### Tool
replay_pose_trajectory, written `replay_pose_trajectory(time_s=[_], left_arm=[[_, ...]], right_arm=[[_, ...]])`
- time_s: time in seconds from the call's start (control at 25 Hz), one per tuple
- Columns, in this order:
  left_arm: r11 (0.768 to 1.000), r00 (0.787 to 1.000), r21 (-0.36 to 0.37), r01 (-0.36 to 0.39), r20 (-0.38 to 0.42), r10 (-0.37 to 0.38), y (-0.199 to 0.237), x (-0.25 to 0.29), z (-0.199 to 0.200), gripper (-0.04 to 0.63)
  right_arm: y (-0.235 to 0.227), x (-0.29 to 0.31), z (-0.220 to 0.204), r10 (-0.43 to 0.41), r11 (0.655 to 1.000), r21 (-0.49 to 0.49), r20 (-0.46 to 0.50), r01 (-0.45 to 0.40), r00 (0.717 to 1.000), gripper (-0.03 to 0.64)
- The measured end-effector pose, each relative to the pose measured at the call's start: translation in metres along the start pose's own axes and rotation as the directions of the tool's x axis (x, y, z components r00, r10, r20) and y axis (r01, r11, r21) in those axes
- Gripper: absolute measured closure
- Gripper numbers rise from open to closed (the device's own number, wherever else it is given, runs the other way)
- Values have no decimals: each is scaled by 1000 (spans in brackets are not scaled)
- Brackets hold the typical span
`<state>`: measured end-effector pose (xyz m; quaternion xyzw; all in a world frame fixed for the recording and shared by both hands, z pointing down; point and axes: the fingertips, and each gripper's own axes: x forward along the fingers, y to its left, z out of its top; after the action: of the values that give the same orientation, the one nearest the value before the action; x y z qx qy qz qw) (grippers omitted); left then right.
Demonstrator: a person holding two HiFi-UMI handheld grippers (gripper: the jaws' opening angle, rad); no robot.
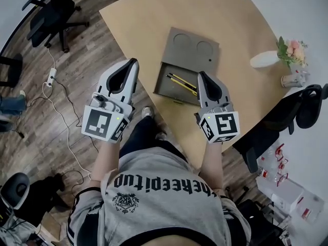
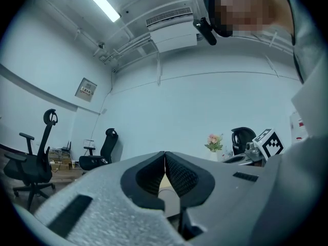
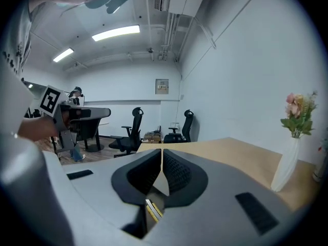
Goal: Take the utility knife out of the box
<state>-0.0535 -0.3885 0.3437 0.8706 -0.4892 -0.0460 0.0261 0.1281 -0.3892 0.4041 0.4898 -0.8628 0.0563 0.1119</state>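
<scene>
Pale curved table (image 1: 148, 19) over a dark plank floor, office chairs (image 1: 51, 14) scattered around the room, and a power strip (image 1: 51, 76) trailing its cable down on the left. On the table sits the grey box (image 1: 192, 47), its near compartment open towards the person. Inside that compartment lies the utility knife (image 1: 183, 81), yellow and black, angled across the tray. It looks as if two slim yellow pieces lie side by side, but from this height that is hard to settle.

Left gripper (image 1: 134, 60) hangs over the floor just off the table's edge, to the left of the box and apart from it. Its jaws are pressed together with nothing between them, as the left gripper view (image 2: 164, 155) shows.

Right gripper (image 1: 201, 74) has its tip at the right edge of the open compartment, close beside the knife's right end. Its jaws are closed tight and empty (image 3: 161, 151), and the yellow knife (image 3: 152, 209) shows through the gap below them. Far right on the table, a white vase (image 1: 265, 59) with flowers (image 1: 292, 50).
</scene>
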Motion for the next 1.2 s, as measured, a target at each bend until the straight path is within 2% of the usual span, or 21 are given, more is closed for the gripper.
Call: replay_pose_trajectory(time_s=[0.24, 0.56, 0.92, 1.04, 1.2], left_arm=[[1000, 1000, -21, 9, -28, -10, 15, 17, -15, 578], [999, 998, -40, 24, -58, -26, 28, 37, -33, 578], [998, 996, -49, 37, -76, -40, 35, 51, -43, 577], [998, 996, -53, 34, -80, -39, 38, 53, -45, 577], [998, 996, -59, 30, -87, -35, 40, 55, -49, 577]], right_arm=[[-2, 23, -44, 31, 1000, 2, -131, -31, 991, 611], [0, 41, -98, 77, 996, -12, -288, -84, 954, 609], [11, 47, -152, 171, 976, -40, -467, -214, 868, 607], [11, 47, -166, 188, 968, -48, -515, -247, 837, 535], [9, 48, -181, 191, 957, -73, -575, -283, 795, 512]])
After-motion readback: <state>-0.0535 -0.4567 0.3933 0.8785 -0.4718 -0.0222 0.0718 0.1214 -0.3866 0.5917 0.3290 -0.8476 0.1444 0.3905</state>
